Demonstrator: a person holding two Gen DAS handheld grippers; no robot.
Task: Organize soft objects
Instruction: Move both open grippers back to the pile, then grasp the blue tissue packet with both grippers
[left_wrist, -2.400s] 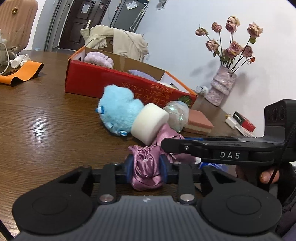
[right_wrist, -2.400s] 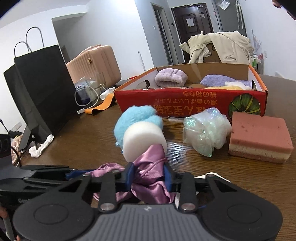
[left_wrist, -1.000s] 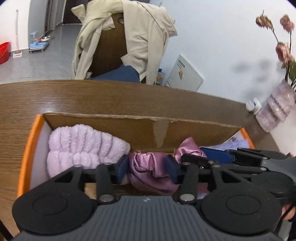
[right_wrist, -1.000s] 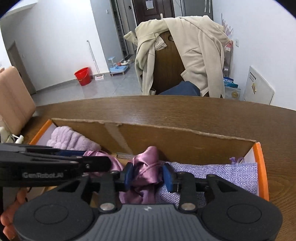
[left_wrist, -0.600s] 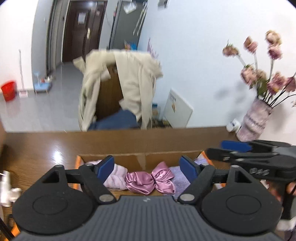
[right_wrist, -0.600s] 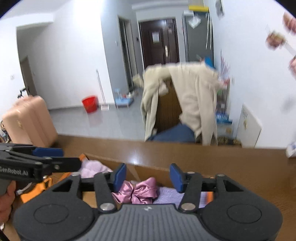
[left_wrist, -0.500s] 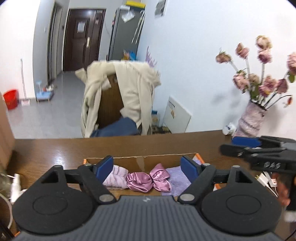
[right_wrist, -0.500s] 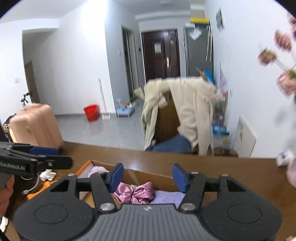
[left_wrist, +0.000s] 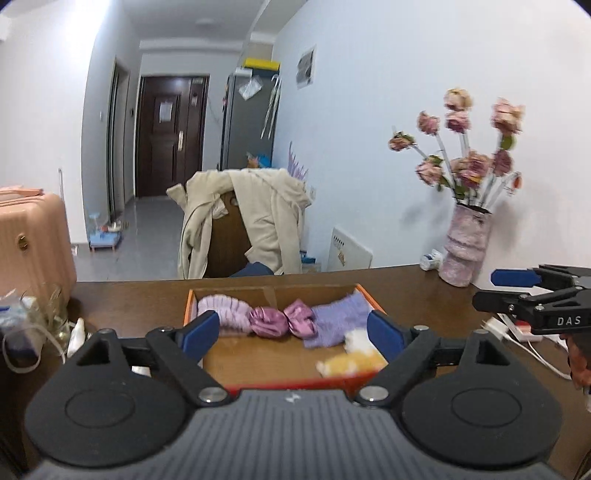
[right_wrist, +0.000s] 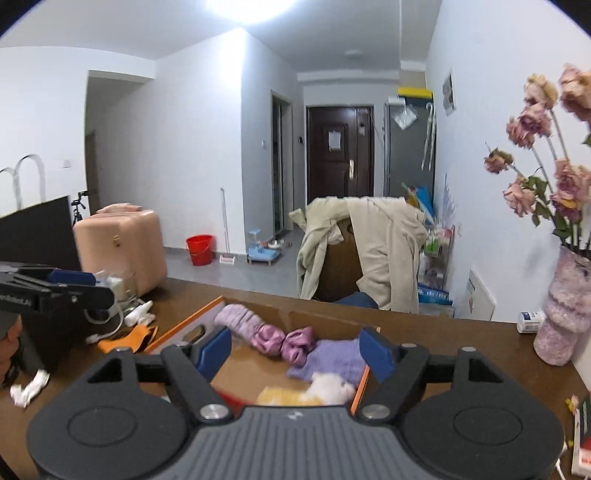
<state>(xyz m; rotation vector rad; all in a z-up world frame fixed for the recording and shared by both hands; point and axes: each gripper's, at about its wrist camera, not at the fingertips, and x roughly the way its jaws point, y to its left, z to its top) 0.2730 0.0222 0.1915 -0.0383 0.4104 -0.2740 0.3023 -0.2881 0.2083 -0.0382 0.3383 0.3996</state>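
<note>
Left gripper (left_wrist: 291, 334) spread wide, blue pads apart, nothing between them; it hangs above the near edge of the cardboard box (left_wrist: 271, 291), looking down into it; right gripper (right_wrist: 295, 350) likewise released, jaws wide, empty, held above the same box from the right side; each gripper shows at the edge of the other's view, the right one at far right in the left wrist view and the left one at far left in the right wrist view; pink satin scrunchie (left_wrist: 282, 323) lies inside the box against the back wall, in the middle; fluffy lilac headband (left_wrist: 221, 314) touches it on the left; purple knit cloth (left_wrist: 338, 321) touches it on the right, spread toward the right wall; yellow-and-white plush piece (left_wrist: 351, 358) sits nearer the front right corner, blurred, exact shape cannot tell; box floor bare cardboard in the front left part; box has orange rim and red front, rests on dark wooden table (left_wrist: 406, 291); pink vase (left_wrist: 465, 245) with dried roses stands on the table right of the box, well apart; beige coat (left_wrist: 251, 221) draped over a chair behind the table; pink suitcase (right_wrist: 122, 251) off to the left; cables and an orange strap (right_wrist: 125, 339) lie on the table left of the box.
</note>
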